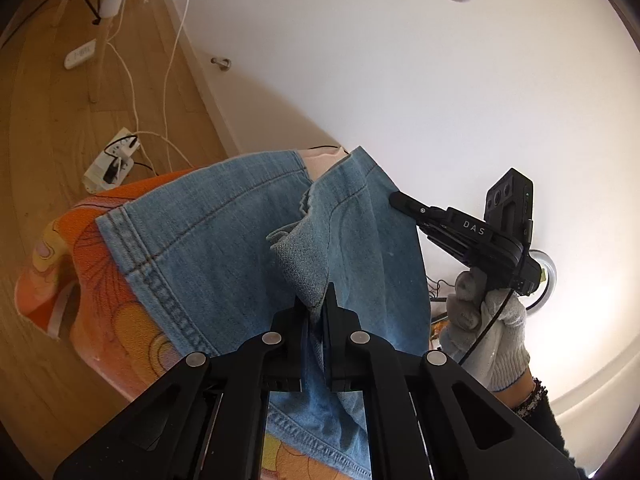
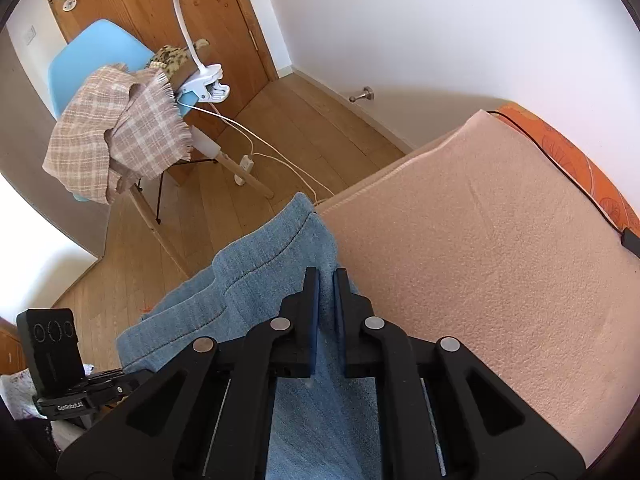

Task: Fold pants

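Left gripper: jaws pressed together, pinching a raised fold of the jeans. Right gripper: jaws likewise clamped on denim, a strip of blue cloth caught between the pads.

Only in the left wrist view: the hemmed leg end with its double stitching, draped over an orange patterned cover; the right gripper from the side, tips at the far edge of the cloth, held by a hand in a grey knit glove; a power strip with white cables on the wooden floor.

Only in the right wrist view: a wide pink blanket just beside the jeans; a blue chair with a checked cloth over it; a white clip lamp; a wooden door; the left gripper's camera block at lower left.
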{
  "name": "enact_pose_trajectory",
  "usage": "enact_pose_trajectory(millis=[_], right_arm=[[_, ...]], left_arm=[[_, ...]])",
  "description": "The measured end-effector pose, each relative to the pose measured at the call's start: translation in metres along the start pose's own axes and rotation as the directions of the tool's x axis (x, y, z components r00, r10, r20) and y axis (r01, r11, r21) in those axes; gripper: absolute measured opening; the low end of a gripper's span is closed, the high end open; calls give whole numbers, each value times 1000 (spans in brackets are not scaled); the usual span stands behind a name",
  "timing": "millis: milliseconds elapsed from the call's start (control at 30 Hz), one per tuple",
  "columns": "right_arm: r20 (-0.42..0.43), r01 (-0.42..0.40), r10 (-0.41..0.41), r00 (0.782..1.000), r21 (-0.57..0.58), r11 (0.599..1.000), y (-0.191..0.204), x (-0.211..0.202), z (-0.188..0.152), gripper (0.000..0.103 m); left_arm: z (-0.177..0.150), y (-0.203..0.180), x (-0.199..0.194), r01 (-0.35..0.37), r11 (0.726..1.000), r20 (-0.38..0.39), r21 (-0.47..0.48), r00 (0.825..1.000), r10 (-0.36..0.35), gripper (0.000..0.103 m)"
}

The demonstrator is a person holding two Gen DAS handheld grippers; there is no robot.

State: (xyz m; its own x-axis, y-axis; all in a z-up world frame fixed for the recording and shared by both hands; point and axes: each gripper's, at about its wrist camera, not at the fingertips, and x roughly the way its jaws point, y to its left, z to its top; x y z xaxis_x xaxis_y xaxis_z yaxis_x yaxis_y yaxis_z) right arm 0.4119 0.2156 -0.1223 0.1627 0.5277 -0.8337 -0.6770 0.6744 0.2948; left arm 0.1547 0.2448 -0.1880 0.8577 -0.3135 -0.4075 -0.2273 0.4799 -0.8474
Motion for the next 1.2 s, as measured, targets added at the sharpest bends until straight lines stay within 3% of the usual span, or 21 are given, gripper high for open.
enact_pose_trajectory(millis=[300, 733, 867, 933, 1067, 1100, 1200], right_arm=[[21, 6, -5, 1000, -43, 999, 45, 19, 22, 7], [-43, 19, -19, 999, 15, 1000, 33, 70, 8, 6], [-51, 30, -28, 998, 34, 999, 29, 75, 5, 6], [-36, 44, -43, 998, 50, 998, 27, 69, 4, 11], [7, 70, -71, 997, 69, 995, 27, 44, 3, 55], [25, 83, -85, 996, 65, 994, 27, 35, 2, 59], [69, 95, -101, 992, 95, 991, 25, 5, -1, 62]], left_arm=[[7, 18, -32, -39, 999, 38, 4, 999, 39, 4], [1, 37, -26, -100, 995, -1, -6, 995, 100, 4], [2, 30, -27, -143, 989, -4, 37, 990, 143, 9], [4, 28, -28, -153, 987, -12, 49, 988, 153, 10], [10, 25, -34, -169, 983, -12, 66, 985, 171, 29], [11, 24, -36, -163, 984, -9, 73, 986, 165, 36], [14, 15, -41, -187, 975, -9, 116, 982, 189, 44]])
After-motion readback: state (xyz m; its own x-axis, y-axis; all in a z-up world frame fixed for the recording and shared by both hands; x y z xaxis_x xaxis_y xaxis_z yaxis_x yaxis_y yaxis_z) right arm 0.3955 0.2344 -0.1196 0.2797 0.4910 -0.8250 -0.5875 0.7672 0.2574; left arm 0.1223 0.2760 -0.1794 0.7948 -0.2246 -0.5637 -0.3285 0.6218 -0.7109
